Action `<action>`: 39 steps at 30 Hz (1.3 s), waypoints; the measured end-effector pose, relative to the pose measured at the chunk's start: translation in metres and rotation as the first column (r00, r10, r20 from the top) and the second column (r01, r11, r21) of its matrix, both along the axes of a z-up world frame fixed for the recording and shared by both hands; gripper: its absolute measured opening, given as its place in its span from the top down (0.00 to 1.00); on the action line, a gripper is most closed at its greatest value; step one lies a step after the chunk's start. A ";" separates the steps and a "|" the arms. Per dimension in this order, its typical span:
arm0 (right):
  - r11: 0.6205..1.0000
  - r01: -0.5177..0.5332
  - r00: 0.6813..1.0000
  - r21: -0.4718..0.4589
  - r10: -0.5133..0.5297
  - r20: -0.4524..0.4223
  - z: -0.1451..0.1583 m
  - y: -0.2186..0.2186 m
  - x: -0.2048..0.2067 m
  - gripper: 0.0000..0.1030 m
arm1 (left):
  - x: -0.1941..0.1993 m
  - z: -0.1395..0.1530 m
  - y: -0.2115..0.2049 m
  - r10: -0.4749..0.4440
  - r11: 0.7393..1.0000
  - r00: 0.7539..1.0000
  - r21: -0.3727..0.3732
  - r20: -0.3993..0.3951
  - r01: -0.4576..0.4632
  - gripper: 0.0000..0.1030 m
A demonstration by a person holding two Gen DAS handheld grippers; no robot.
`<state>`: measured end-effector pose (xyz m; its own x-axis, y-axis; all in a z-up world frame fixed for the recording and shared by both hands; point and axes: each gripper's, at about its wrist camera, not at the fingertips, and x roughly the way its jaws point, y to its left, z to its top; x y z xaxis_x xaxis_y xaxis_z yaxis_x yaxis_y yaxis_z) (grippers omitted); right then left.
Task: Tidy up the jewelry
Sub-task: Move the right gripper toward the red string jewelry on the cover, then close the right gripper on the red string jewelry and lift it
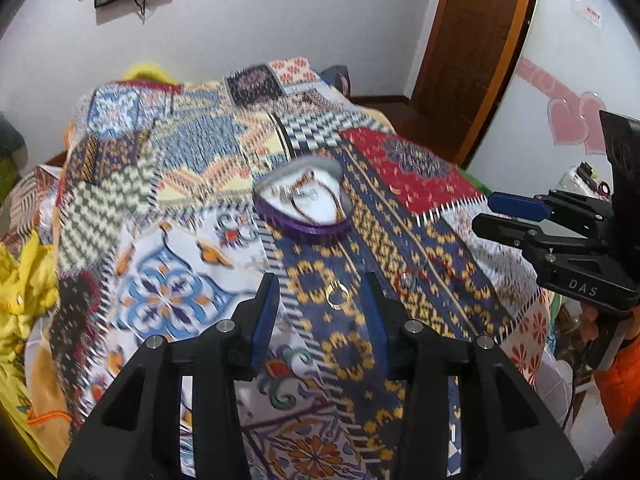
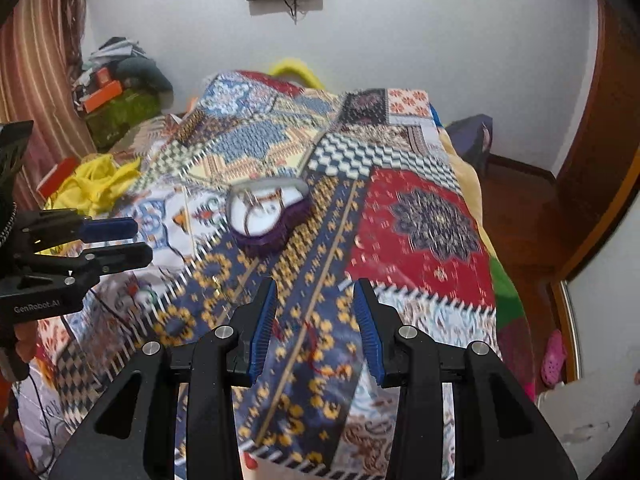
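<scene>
A purple heart-shaped jewelry box [image 1: 306, 204] with a white lining lies open on the patterned bedspread and holds several pieces; it also shows in the right wrist view [image 2: 268, 210]. A gold ring [image 1: 337, 293] lies on the blue-and-yellow band, between my left gripper's open fingers. A red string bracelet with a clear bead [image 1: 408, 280] lies just right of it. My left gripper [image 1: 322, 286] is open and empty above the ring. My right gripper [image 2: 315, 292] is open and empty over the bedspread, where a thin red string [image 2: 310, 338] lies below it.
The patchwork bedspread [image 1: 192, 184] covers the bed. Yellow cloth [image 2: 94, 184] lies at its left side. A wooden door [image 1: 476, 40] stands at the right, with a floor drop beyond the bed edge. Clutter [image 2: 116, 92] is piled in the far left corner.
</scene>
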<state>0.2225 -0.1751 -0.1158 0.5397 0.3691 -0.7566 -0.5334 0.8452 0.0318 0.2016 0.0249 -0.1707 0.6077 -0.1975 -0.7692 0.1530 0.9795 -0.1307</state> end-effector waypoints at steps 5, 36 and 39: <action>1.000 0.013 1.000 -0.025 -0.013 -0.021 -0.015 -0.010 -0.009 0.65 | -0.001 -0.023 -0.012 -0.016 1.000 0.999 -0.013 -0.050 0.016 0.60; 0.993 -0.033 0.999 -0.118 0.034 0.002 -0.062 0.001 -0.007 0.65 | 0.037 -0.069 -0.032 -0.062 0.993 0.986 -0.107 -0.155 0.046 1.00; 0.993 0.002 1.000 -0.115 0.000 0.013 -0.061 -0.005 -0.003 0.66 | 0.038 -0.069 -0.029 -0.058 0.992 0.985 -0.124 -0.160 0.038 1.00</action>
